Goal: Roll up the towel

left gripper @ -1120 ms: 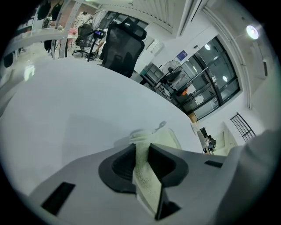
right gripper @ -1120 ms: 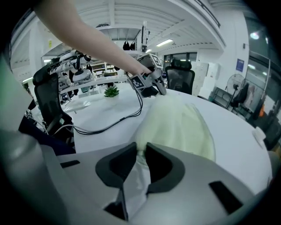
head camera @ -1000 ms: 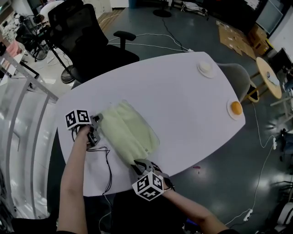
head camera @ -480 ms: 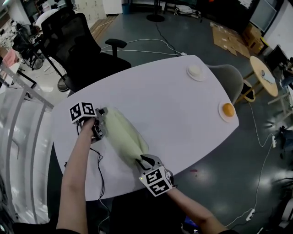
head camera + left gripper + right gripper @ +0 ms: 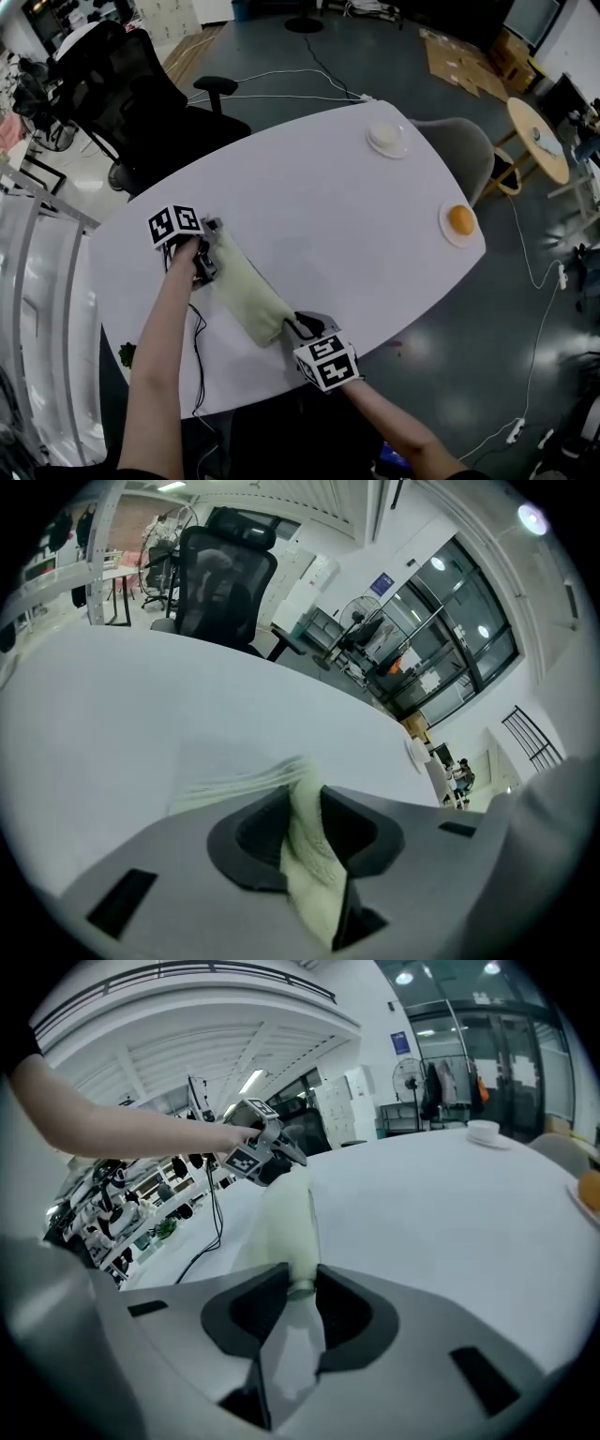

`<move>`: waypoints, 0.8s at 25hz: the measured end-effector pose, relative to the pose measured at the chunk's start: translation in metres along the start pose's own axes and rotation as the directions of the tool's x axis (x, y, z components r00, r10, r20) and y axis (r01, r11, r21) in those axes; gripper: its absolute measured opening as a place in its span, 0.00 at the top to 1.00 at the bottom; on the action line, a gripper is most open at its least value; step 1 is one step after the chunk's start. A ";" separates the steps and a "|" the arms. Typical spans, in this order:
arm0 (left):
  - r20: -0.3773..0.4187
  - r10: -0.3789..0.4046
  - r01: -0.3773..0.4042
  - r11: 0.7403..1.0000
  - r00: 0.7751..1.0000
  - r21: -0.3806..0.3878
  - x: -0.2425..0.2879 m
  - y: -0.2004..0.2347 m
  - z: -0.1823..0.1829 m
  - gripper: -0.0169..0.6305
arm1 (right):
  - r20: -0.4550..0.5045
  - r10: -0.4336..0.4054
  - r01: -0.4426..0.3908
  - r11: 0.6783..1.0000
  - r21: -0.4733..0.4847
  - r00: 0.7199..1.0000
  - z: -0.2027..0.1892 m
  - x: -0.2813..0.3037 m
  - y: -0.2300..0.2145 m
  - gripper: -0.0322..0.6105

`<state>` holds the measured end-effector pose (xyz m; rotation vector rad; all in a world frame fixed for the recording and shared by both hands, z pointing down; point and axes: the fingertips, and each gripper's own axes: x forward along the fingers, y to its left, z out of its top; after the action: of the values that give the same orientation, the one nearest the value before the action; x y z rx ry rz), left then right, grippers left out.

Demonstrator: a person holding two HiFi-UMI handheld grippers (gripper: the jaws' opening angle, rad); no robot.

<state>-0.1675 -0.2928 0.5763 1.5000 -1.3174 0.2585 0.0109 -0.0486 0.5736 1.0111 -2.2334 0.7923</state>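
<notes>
A pale yellow-green towel (image 5: 246, 289) lies as a narrow folded band on the white oval table (image 5: 356, 216), running from upper left to lower right. My left gripper (image 5: 211, 246) is shut on its upper-left end; in the left gripper view the towel cloth (image 5: 309, 855) is pinched between the jaws of that gripper (image 5: 314, 803). My right gripper (image 5: 291, 324) is shut on the lower-right end. Its jaws have just been opening a little, and the towel (image 5: 286, 1222) stays pressed between them at the gripper (image 5: 302, 1288). The left gripper (image 5: 279, 1153) shows at the towel's far end.
A white dish (image 5: 386, 137) and an orange on a plate (image 5: 459, 220) sit near the table's far right edge. A black cable (image 5: 199, 347) trails over the near left part. A black office chair (image 5: 122, 94) stands beyond the table, a grey chair (image 5: 464, 145) at the right.
The towel has narrowed from a broad pad into a slim band between the grippers. Both grippers have shifted sideways with it, and the right gripper has rolled.
</notes>
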 end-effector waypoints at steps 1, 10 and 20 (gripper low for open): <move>-0.005 0.011 -0.011 1.000 1.000 0.006 0.005 -0.003 -0.002 0.80 | -0.005 -0.003 0.003 1.000 0.012 1.000 -0.002 0.000 -0.006 0.79; 0.039 0.089 -0.091 0.994 0.995 0.061 0.024 -0.006 -0.004 0.81 | -0.069 0.013 -0.011 1.000 0.027 0.998 -0.016 0.019 -0.034 0.79; 0.150 -0.063 0.036 0.983 0.987 0.178 0.012 -0.051 -0.004 0.43 | -0.024 0.130 -0.128 0.989 0.072 0.991 -0.013 0.005 -0.042 0.41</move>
<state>-0.1196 -0.3064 0.5581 1.7273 -1.4073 0.2335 0.0445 -0.0651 0.5976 0.8887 -2.2781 0.9417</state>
